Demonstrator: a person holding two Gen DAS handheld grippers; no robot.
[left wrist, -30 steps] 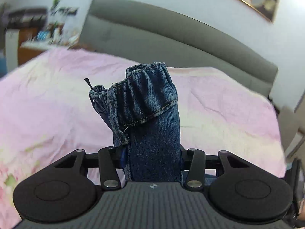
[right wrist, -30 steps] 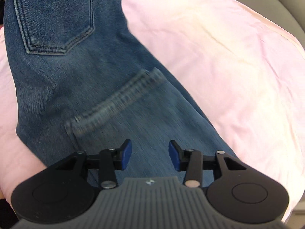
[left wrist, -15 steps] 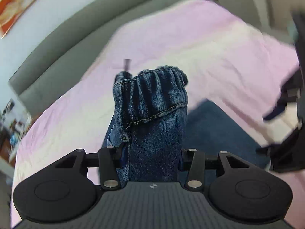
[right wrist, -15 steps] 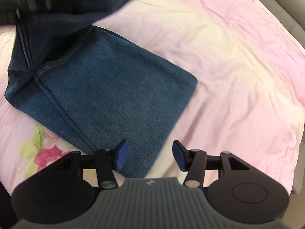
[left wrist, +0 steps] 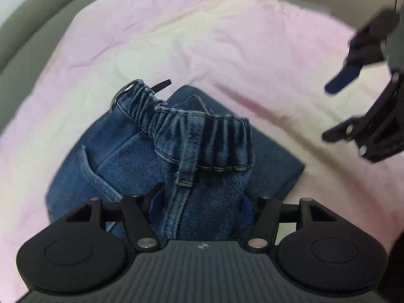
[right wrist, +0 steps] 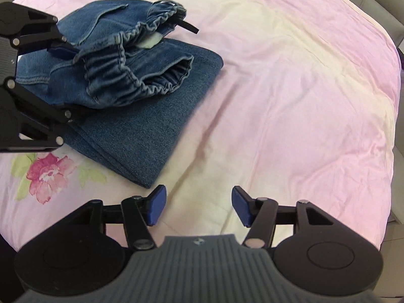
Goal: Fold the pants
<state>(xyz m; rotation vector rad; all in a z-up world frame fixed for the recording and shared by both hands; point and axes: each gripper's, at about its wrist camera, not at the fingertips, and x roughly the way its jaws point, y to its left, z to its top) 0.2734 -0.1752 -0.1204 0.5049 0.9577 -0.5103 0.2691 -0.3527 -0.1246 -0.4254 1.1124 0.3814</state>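
Blue denim pants lie folded on the pink bed cover. My left gripper is shut on the elastic waistband end and holds it over the folded legs; it also shows in the right wrist view at the left. A black drawstring tip sticks out of the waistband. My right gripper is open and empty, above the cover just in front of the folded pants' near corner. It also shows in the left wrist view at the right.
The pink bed cover with a flower print spreads under everything. A grey padded headboard runs along the far side. The bed's edge and the floor show at the right.
My left gripper has carried the waistband down onto the folded legs. My right gripper has let go of the denim and drawn back off it, staying open.
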